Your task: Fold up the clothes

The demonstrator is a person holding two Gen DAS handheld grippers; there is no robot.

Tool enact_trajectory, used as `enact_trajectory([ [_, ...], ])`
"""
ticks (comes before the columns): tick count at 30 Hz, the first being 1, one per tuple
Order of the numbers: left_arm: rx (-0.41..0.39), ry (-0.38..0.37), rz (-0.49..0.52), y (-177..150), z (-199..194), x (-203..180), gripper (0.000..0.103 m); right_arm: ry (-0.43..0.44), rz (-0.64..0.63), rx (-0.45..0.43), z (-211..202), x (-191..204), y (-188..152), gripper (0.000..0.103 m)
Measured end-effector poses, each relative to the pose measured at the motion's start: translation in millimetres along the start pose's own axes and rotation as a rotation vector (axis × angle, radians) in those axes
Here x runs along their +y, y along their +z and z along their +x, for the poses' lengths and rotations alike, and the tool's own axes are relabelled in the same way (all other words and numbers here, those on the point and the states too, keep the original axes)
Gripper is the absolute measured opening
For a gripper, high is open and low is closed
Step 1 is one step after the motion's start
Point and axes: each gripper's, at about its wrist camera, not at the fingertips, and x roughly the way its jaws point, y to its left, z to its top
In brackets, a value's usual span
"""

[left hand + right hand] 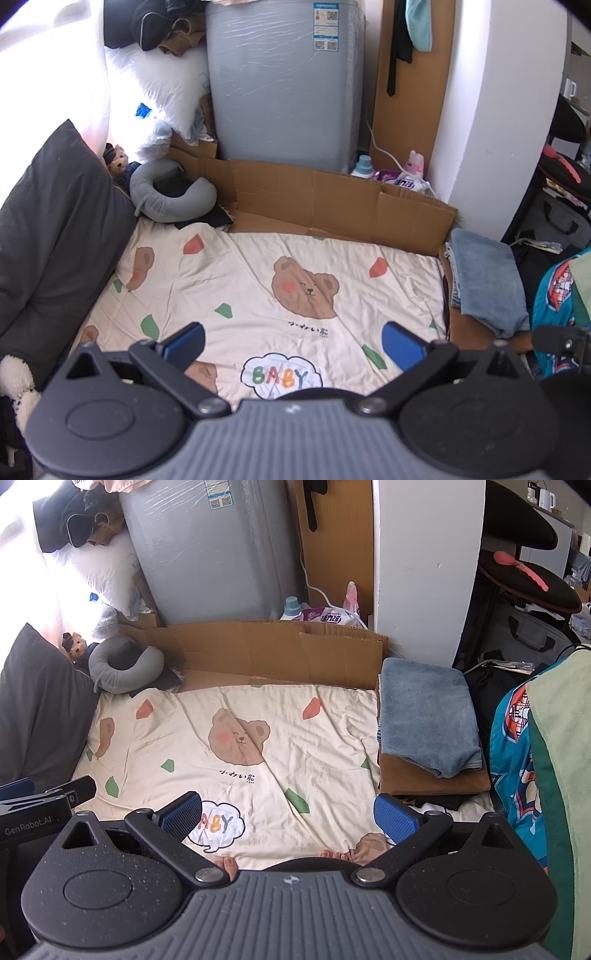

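Both grippers hover over a cream bear-print bedsheet [258,280] [280,738] and hold nothing. My left gripper [293,347] is open, its blue pads wide apart above the "BABY" print. My right gripper [290,818] is open too, and its dark body shows at the edge of the left wrist view [565,343]. A folded blue towel [428,716] [484,284] lies on a folded brown cloth [432,775] at the bed's right side. Further right is a heap with a teal patterned garment [513,753] [554,306] and a green cloth [561,775].
A grey washing machine [280,81] and flattened cardboard [332,199] stand behind the bed. A grey neck pillow [166,195] and a dark pillow [55,229] lie on the left. A white column [421,572] rises at the back right. A person's toes [229,866] show at the near edge.
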Motion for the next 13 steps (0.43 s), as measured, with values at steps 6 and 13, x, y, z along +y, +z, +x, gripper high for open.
enact_trajectory([
  [6,0.002,-0.002,0.005,0.1,0.6,1.7,0.103,-0.005,-0.002,-0.001,-0.4,0.0,0.0,0.102],
  [13,0.005,-0.003,0.009,0.7,1.9,1.0,0.103,-0.007,-0.001,-0.002,-0.9,1.5,-0.9,0.102],
])
